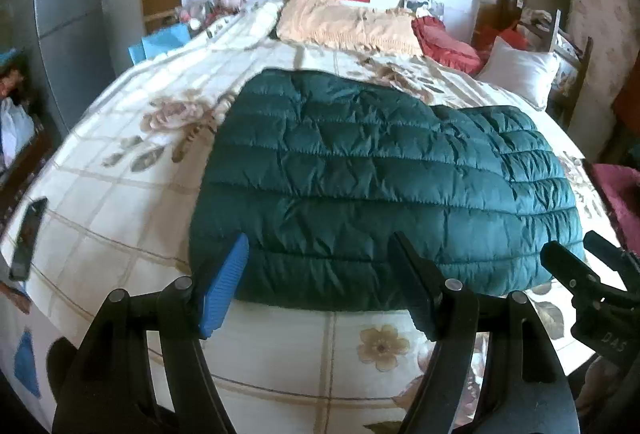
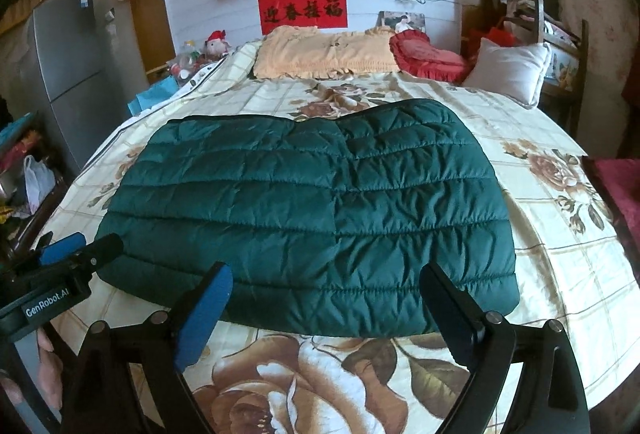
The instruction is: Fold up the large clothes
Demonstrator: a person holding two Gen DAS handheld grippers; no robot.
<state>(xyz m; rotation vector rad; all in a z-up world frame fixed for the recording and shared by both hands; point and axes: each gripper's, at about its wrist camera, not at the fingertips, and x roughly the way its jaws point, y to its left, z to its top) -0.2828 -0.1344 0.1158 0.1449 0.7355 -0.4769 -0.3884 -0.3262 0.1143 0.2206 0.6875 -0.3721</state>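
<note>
Teal quilted fabric is your landmark: the down jacket lies flat on the bed, already doubled into a broad slab whose long axis runs side to side across your reach. Far left of the jacket, a dark phone rests near the bed's edge, well apart from the work. Your left hand-held gripper hovers over the jacket's near hem toward its left end, jaws parted to a medium gap with nothing between them; the blue pad sits just above the left corner of the hem, though whether it touches the cloth cannot be told. Moving right along the same hem, your right hand-held gripper stands wider, also empty, straddling the middle-to-right stretch of the near edge. From both grippers the jacket lies straight ahead and slightly below, its far edge toward the pillows. Each hand is nearest its own near corner, so the coming fold likely turns on pinching the near hem at both ends and carrying it away from you.
</note>
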